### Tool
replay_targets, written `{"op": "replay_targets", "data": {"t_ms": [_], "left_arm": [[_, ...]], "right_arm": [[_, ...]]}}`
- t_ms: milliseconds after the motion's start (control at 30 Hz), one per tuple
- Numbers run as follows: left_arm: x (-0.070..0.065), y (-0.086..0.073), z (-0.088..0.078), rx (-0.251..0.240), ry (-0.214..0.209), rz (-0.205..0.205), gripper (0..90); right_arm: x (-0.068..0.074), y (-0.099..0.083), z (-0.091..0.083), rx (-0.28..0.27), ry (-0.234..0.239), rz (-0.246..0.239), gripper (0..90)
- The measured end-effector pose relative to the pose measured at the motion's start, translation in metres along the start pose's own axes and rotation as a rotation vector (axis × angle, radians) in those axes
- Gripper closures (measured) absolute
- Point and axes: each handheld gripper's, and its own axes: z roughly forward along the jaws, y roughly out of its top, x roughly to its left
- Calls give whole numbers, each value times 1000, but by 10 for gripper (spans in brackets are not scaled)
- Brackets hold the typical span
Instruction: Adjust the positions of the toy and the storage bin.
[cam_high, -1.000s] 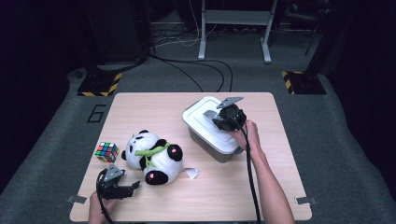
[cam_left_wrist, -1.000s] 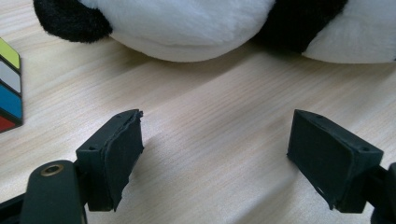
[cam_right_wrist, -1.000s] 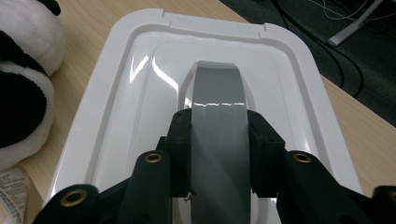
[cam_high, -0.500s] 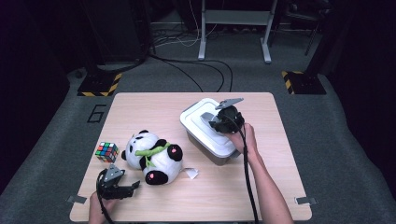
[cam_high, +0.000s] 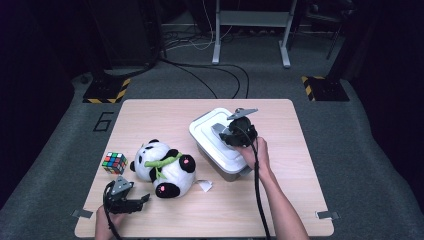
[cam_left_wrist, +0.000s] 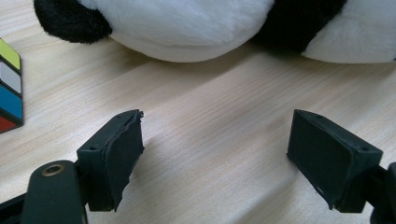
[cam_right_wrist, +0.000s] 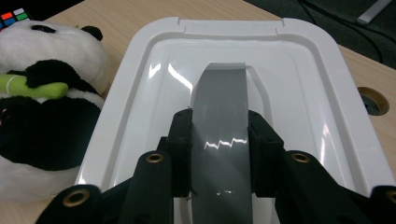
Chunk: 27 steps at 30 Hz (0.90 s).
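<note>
Dark floor is surrounding a pale wooden table (cam_high: 280, 200), with cables trailing across the carpet behind it and yellow-and-black striped plates lying at either far corner.

On the table's right half, a grey box (cam_high: 227, 172) is sitting under a white lid (cam_high: 210, 135). A grey handle (cam_right_wrist: 219, 135) is arching over the middle of that lid, and the right gripper (cam_high: 235, 135) is clamping it from both sides: in the right gripper view the two black pads are pressing flat against the handle's edges. The person's right hand (cam_high: 256, 155) is reaching in from the near edge and wrapping the gripper's body, its cable running back along the forearm.

Left of the box, a panda (cam_high: 165, 167) is lying on its back with a green stick across its chest. A cube (cam_high: 114, 162) with coloured squares is sitting just beyond it, toward the left edge.

Near the front-left corner, the left gripper (cam_high: 142, 200) is resting low over the bare wood, pointing toward the panda. Its jaws are standing apart with nothing between them; in the left gripper view the plush is lying just ahead of the pads, not touching them.
</note>
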Motion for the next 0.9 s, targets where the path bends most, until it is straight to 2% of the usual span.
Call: {"op": "replay_targets", "data": {"t_ms": [33,233,267,467,533,600,633,800,900], "left_arm": [[0,0,0,1,-1,0,181],[0,0,1,-12,-5,2,181],[0,0,0,0,-11,3,181],[0,0,0,2,-7,0,179],[0,0,1,-11,-5,0,183],[0,0,1,-12,-6,2,188],[0,0,1,-12,-6,2,188],[-1,-1,1,-12,-6,0,187],[-1,-1,1,-13,-6,2,190]], "right_arm": [[2,0,0,3,-1,15,667],[8,0,1,-1,5,2,668],[9,0,1,-1,9,5,668],[14,2,2,6,10,-16,668],[15,2,2,6,-5,-7,667],[12,1,3,-2,9,26,668],[11,1,3,-7,11,26,668],[18,2,3,7,-9,63,668],[19,3,4,11,-26,47,668]]}}
